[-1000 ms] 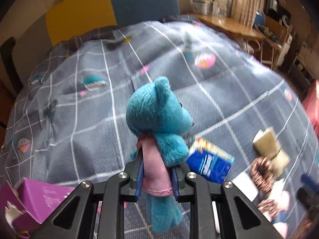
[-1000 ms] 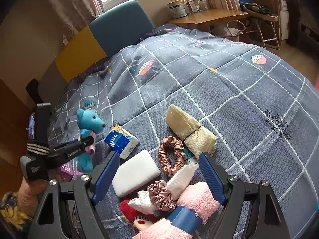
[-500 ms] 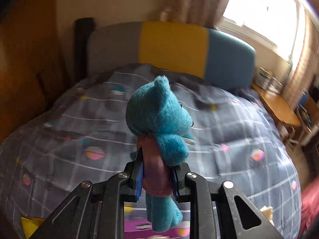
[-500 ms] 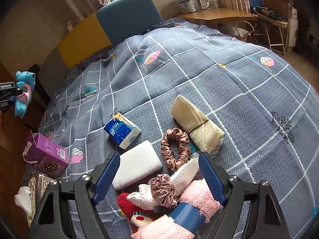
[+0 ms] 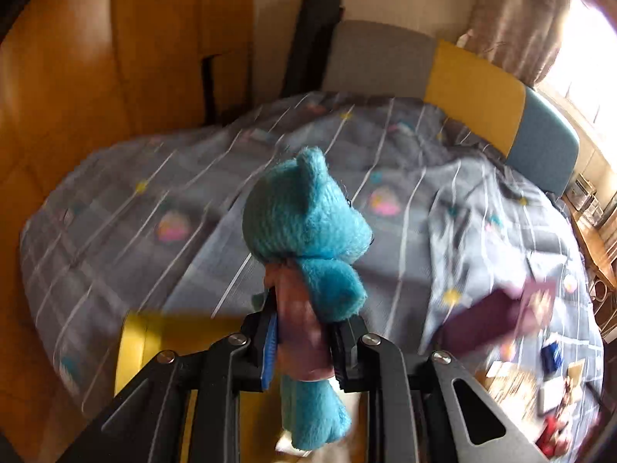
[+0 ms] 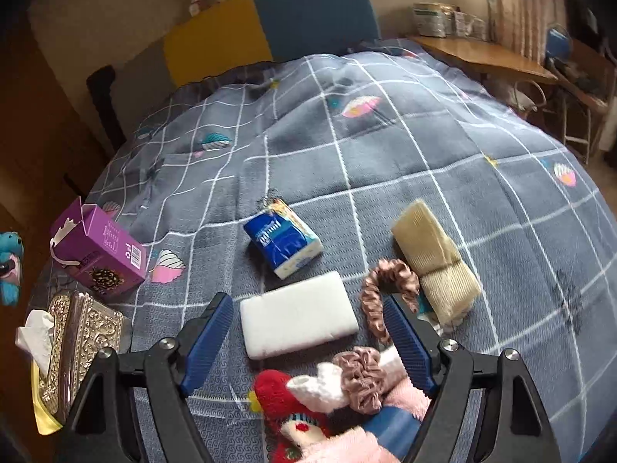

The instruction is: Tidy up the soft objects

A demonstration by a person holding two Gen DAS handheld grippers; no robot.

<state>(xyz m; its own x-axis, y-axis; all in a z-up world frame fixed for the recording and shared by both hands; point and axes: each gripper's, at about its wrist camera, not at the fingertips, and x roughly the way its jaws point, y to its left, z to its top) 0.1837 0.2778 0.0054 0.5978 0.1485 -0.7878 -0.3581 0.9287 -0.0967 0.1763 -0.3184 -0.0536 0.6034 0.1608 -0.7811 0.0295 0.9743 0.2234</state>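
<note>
My left gripper (image 5: 302,341) is shut on a blue teddy bear (image 5: 304,227) in a pink shirt, held upright in the air over the bed's left side; the bear also shows at the far left of the right wrist view (image 6: 9,266). My right gripper (image 6: 308,328) is open above a white sponge block (image 6: 299,320) on the grey checked bedspread (image 6: 385,146). Around it lie a blue tissue pack (image 6: 283,243), a beige rolled cloth (image 6: 434,262), two scrunchies (image 6: 385,289), a red-haired doll (image 6: 287,405) and pink towels (image 6: 339,445).
A purple carton (image 6: 96,250) lies at the bed's left, next to an ornate silver tissue box (image 6: 75,343) on a yellow tray (image 5: 133,343). A yellow and blue headboard (image 6: 270,27) stands behind. A wooden wardrobe (image 5: 96,77) is at left, a desk (image 6: 482,54) at right.
My left gripper has swung further left with the bear, now over the yellow tray and the bed's left edge. My right gripper has moved forward over the sponge, still open.
</note>
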